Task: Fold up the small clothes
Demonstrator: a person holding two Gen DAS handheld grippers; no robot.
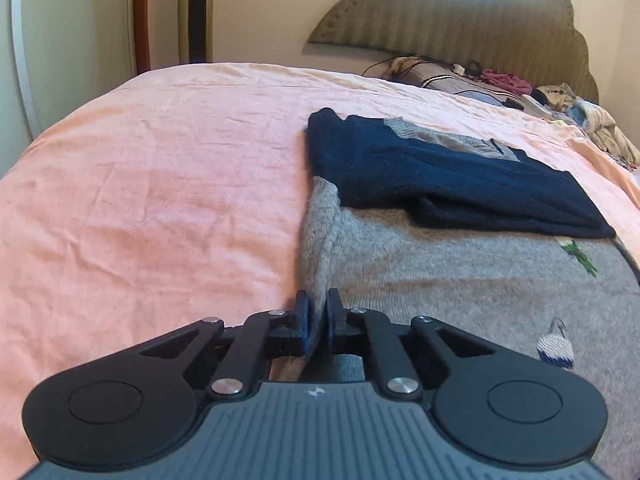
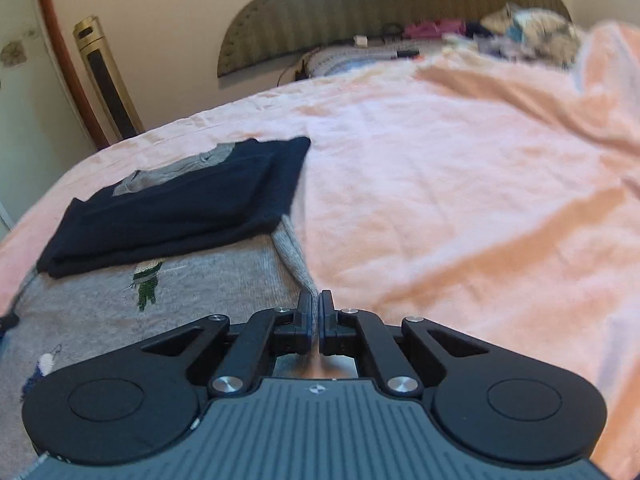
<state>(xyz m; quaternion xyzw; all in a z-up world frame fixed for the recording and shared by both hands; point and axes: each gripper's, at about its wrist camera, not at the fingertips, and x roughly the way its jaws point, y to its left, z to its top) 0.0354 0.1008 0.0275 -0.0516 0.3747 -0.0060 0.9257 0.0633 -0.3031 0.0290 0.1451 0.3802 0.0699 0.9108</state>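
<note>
A grey knit sweater (image 1: 460,280) with small embroidered figures lies flat on the pink bedspread (image 1: 160,184). Its navy sleeves and upper part (image 1: 440,168) are folded over its far half. My left gripper (image 1: 318,304) is shut on the sweater's left edge near the hem. In the right wrist view the same sweater (image 2: 192,288) lies to the left, with the navy part (image 2: 180,200) folded across it. My right gripper (image 2: 317,304) is shut on the sweater's right edge.
A padded headboard (image 1: 460,20) stands at the far end, with a pile of loose clothes and cables (image 1: 560,104) in front of it. A gold tower fan (image 2: 108,76) stands by the wall. The pink bedspread (image 2: 460,200) spreads wide on either side.
</note>
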